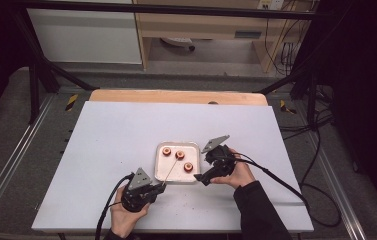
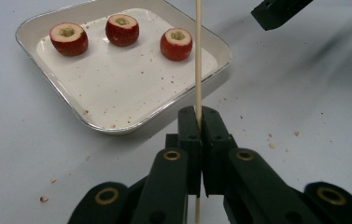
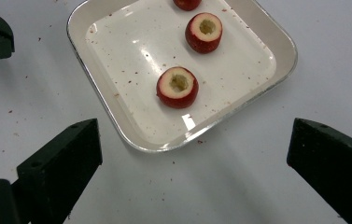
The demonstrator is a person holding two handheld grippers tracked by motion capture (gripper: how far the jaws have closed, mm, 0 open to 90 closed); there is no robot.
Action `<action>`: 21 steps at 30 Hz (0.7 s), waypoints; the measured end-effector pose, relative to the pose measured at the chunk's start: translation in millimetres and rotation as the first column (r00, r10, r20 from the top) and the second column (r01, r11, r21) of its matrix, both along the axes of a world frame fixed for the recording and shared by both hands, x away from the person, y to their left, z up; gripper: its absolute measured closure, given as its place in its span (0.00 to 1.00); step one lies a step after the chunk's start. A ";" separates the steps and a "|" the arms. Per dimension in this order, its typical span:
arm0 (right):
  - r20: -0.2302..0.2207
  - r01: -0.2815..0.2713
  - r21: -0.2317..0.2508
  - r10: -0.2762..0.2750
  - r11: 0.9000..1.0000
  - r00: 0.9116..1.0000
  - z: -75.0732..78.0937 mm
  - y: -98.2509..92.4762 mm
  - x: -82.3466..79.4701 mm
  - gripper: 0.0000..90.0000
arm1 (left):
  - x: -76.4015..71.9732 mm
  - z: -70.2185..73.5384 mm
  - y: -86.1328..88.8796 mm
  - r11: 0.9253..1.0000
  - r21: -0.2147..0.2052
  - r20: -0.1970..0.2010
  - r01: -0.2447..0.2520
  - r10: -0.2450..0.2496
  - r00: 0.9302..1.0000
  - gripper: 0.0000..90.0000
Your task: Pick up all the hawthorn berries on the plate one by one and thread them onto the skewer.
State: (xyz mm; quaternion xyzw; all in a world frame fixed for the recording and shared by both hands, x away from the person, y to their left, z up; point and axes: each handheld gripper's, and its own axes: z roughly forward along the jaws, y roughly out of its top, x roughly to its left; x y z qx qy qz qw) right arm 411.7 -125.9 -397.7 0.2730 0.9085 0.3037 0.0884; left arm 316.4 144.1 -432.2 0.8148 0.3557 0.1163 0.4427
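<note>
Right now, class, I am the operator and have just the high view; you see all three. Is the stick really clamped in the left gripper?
Observer: Yes, the left gripper has its jaws shut on the wooden skewer.
Operator: Are the red pieces whole?
Observer: No, each of the three red fruits has a cut top and a hollowed core.
Operator: And the right gripper?
Observer: The right gripper is open, nothing between its jaws.

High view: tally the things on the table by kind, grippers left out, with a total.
Cored red fruit pieces: 3
White square tray: 1
Wooden skewer: 1
Total: 5
</note>
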 end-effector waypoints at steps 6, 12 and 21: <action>-0.026 -0.038 -0.042 0.037 0.998 0.999 2.6 16.9 12.7 0.08 | 0.1 -1.1 2.8 1.000 0.004 0.001 -0.010 0.010 1.000 0.98; -0.053 -0.096 -0.051 0.093 0.994 0.994 2.7 29.6 18.1 0.16 | -0.3 -1.0 3.2 1.000 0.005 0.002 -0.009 0.009 1.000 0.98; -0.122 -0.172 -0.106 0.159 0.979 0.980 -2.6 45.9 34.5 0.35 | 0.5 -3.6 6.1 1.000 0.007 -0.003 -0.007 0.007 1.000 0.98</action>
